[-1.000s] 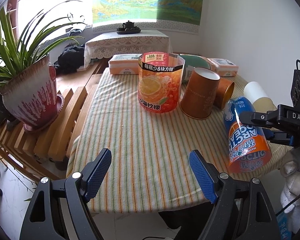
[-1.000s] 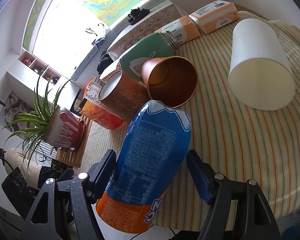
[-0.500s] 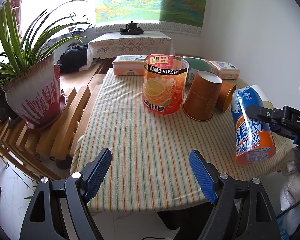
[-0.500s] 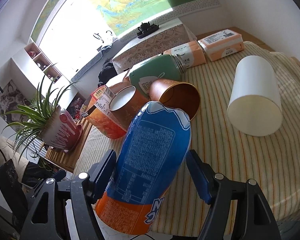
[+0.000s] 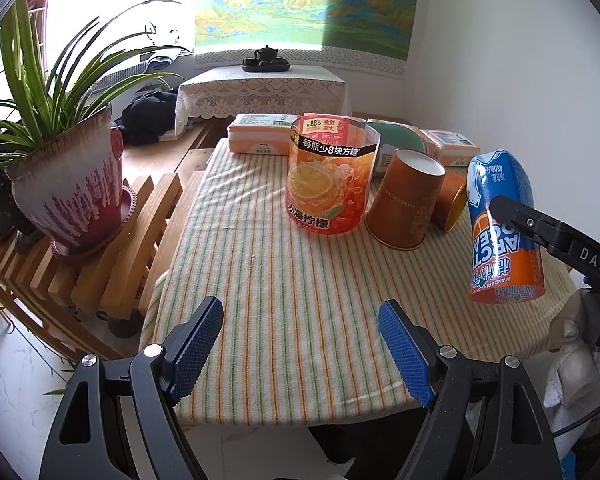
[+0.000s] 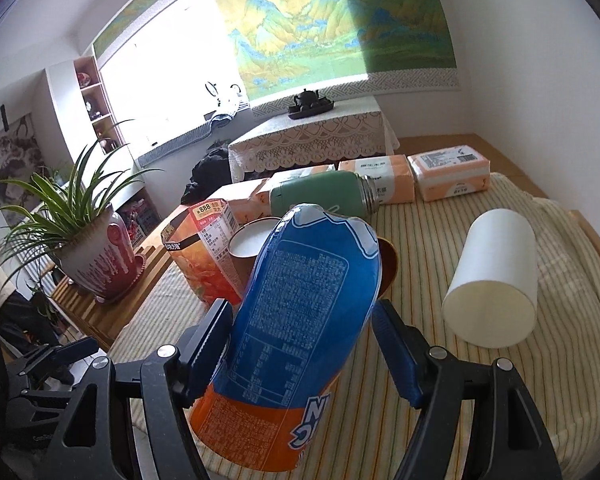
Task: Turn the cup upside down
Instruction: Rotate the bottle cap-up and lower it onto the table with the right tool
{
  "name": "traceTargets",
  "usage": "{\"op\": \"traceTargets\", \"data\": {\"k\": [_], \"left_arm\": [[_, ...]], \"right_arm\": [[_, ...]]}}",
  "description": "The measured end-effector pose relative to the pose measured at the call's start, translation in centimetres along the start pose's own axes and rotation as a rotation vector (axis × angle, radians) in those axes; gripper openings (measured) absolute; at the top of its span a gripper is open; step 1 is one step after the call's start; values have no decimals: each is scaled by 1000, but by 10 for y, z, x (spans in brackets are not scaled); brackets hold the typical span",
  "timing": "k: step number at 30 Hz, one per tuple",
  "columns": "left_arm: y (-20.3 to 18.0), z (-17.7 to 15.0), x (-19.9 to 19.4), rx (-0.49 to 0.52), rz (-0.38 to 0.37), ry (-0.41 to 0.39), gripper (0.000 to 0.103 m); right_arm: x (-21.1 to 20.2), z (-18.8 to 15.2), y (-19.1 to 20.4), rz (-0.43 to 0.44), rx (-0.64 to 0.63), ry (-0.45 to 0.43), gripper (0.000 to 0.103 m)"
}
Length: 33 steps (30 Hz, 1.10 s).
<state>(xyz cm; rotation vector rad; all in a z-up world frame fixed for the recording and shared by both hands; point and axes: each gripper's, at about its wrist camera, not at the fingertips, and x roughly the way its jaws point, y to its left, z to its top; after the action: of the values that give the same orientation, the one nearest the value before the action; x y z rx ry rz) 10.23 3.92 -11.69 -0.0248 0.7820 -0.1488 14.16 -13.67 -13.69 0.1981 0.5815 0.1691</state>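
Right gripper point(image 6: 304, 344) holds the blue-orange cup point(image 6: 296, 320), clamped at mid-body between both blue pads. From the left wrist view the cup point(image 5: 504, 232) hangs clear above the right edge of the striped table point(image 5: 284, 288), not touching the cloth.

Key relation: the cup's long axis is near vertical, tilted slightly. Its rounded blue end is up and its wide orange end down, print reading upside down. The axis runs roughly crosswise to the jaw line, so a straight drop should seat the orange rim. My read: the flip is basically done and placing remains.

Left gripper point(image 5: 300, 344) is wide open and empty, low at the near table edge, well apart from the cup. The right one is the only one in play.

Count:
- blue-orange cup: 1, held
- brown paper cups: 2, one point(image 5: 404, 200) mouth-down and leaning, one point(image 5: 452, 204) on its side behind it
- white cup point(image 6: 496, 276): 1, lying on its side, right of the held cup
- orange label sleeve point(image 5: 332, 176): 1, standing
- green flask point(image 6: 320, 196): 1, on its side
- tissue packs: 3 along the far edge, e.g. point(image 6: 452, 172)
- potted plant point(image 5: 68, 184): 1, on the slatted bench to the left

Risk: the landing spot sits close to the table edge.
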Motion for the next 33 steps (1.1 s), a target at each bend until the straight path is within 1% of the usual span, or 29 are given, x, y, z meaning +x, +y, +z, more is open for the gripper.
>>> {"op": "traceTargets", "data": {"k": [6,8,11,15,19,20,21,22,25,26,29,31,33], "left_arm": [[-3,1,3,-4,-4,2,83],[-4,2,4,-4,-7,2,83],[-4,2,5,-4,-11,5,83],[-4,0,7,-1,-16,10,83],[-3,0,7,-9,-16,12,83],[-3,1,8,-10,-17,16,83],[-3,2,9,-10,-18,19,83],[-3,3,9,-6,-17,20,83],[-6,6,9,2,-16,13,83],[-7,6,9,2,-18,13,83],[-9,8,11,2,-37,19,83],[-13,8,14,4,-52,24,83],[-18,9,15,14,-60,25,83]], "right_arm": [[1,4,2,-71,-73,-69,68],[2,4,3,-82,-89,-90,68],[6,1,11,-130,-149,-120,68],[14,-6,18,-166,-199,-129,68],[12,-16,17,-184,-205,-154,68],[12,-18,17,-178,-206,-145,68],[13,-18,15,-156,-193,-117,67],[12,-18,11,-128,-164,-97,65],[2,-13,3,-83,-110,-50,64],[-2,-11,0,-52,-88,-38,64],[-9,-7,-6,-4,-51,11,64],[-12,-10,-9,2,-39,9,64],[-17,-15,-7,-45,-63,-46,63]]}}
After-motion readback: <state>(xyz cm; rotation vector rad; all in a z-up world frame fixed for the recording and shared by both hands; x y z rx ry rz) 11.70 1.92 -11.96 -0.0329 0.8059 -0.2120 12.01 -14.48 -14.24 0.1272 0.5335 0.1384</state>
